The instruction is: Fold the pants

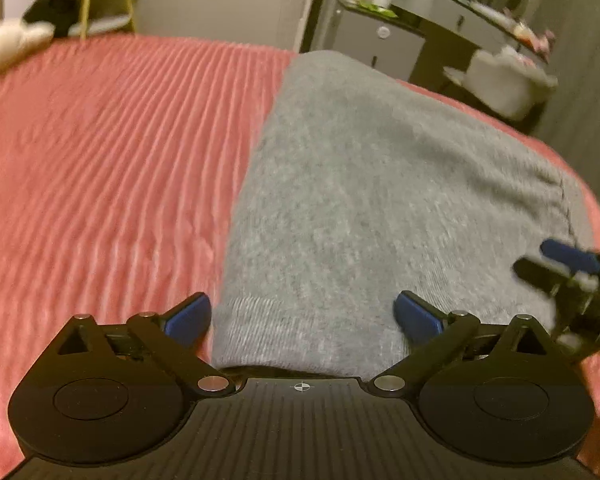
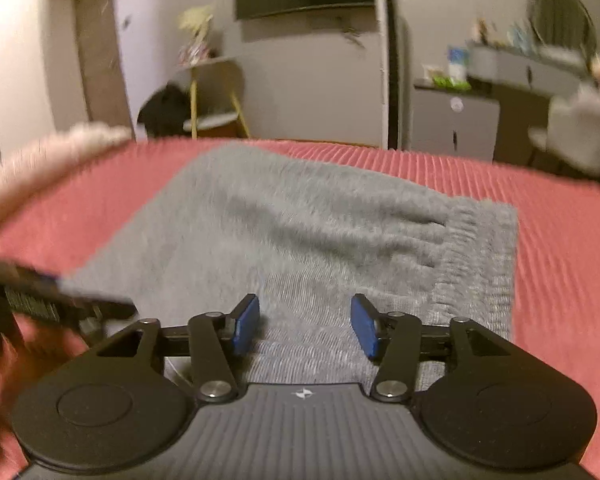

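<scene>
Grey pants [image 1: 360, 200] lie flat on a pink ribbed bedspread [image 1: 100, 160]. My left gripper [image 1: 302, 316] is wide open over the ribbed cuff end [image 1: 268, 332], holding nothing. My right gripper [image 2: 306, 326] is open over the pants [image 2: 300, 232] near the gathered waistband [image 2: 476, 264], holding nothing. The right gripper also shows at the right edge of the left wrist view [image 1: 556, 264]. The left gripper shows blurred at the left of the right wrist view [image 2: 96, 300].
The bedspread [image 2: 560, 240] surrounds the pants. A fluffy white thing [image 2: 52, 160] lies at the bed's far left. Beyond the bed stand a yellow-legged table [image 2: 216, 96], a grey cabinet [image 2: 456, 120], a desk with bottles [image 1: 460, 12] and a white chair [image 1: 508, 84].
</scene>
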{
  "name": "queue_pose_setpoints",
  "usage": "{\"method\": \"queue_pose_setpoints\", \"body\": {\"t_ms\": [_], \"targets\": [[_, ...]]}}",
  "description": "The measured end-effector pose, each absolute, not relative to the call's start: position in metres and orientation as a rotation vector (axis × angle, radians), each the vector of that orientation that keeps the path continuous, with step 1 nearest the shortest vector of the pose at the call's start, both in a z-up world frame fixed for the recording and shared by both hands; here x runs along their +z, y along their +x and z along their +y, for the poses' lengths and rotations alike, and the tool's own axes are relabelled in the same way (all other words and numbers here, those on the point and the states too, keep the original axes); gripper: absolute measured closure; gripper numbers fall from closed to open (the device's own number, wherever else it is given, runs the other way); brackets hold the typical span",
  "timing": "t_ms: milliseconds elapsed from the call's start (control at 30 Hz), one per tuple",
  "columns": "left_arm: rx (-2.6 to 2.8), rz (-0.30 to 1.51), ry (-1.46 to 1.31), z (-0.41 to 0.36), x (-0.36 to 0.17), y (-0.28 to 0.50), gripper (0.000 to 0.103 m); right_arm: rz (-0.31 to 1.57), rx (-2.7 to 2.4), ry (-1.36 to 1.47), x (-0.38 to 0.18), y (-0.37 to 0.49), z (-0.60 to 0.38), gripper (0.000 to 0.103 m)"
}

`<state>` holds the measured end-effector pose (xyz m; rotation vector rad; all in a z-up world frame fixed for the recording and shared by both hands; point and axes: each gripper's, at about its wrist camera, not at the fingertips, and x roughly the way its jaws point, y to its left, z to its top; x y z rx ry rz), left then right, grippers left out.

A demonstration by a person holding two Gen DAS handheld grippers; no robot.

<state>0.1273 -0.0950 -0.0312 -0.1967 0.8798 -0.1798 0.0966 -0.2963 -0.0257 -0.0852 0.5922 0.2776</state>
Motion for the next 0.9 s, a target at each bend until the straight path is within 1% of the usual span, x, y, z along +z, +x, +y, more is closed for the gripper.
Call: {"method": "queue_pose_setpoints", "body": {"t_ms": [100,267,533,700,833,900], "targets": [[-0.180,0.828,-0.172,-0.098,-0.035,0.120,0.000,0.558,0.271,-0.144,-0.033,0.095,-0.287,0.037],[-0.164,0.777,-0.135,-0.105,-0.039,0.108,0.000,0.489,0.244,-0.183,-0.044,0.091,-0.280,0.032],[-0.148,0.752,-0.132,-0.104,-0.036,0.098,0.000,0.453,0.195,-0.186,-0.050,0.083,-0.277,0.031],[-0.155,0.786,-0.197,-0.090,-0.033,0.089,0.000,0.461,0.143,-0.182,-0.045,0.068,-0.272,0.031],[-0.143,0.806,-0.148,-0.086,-0.028,0.073,0.000,0.486,0.125,-0.141,-0.036,0.051,-0.276,0.030],[-0.128,0.859,-0.110,-0.085,-0.028,0.067,0.000,0.510,0.110,-0.105,-0.028,0.042,-0.279,0.029]]}}
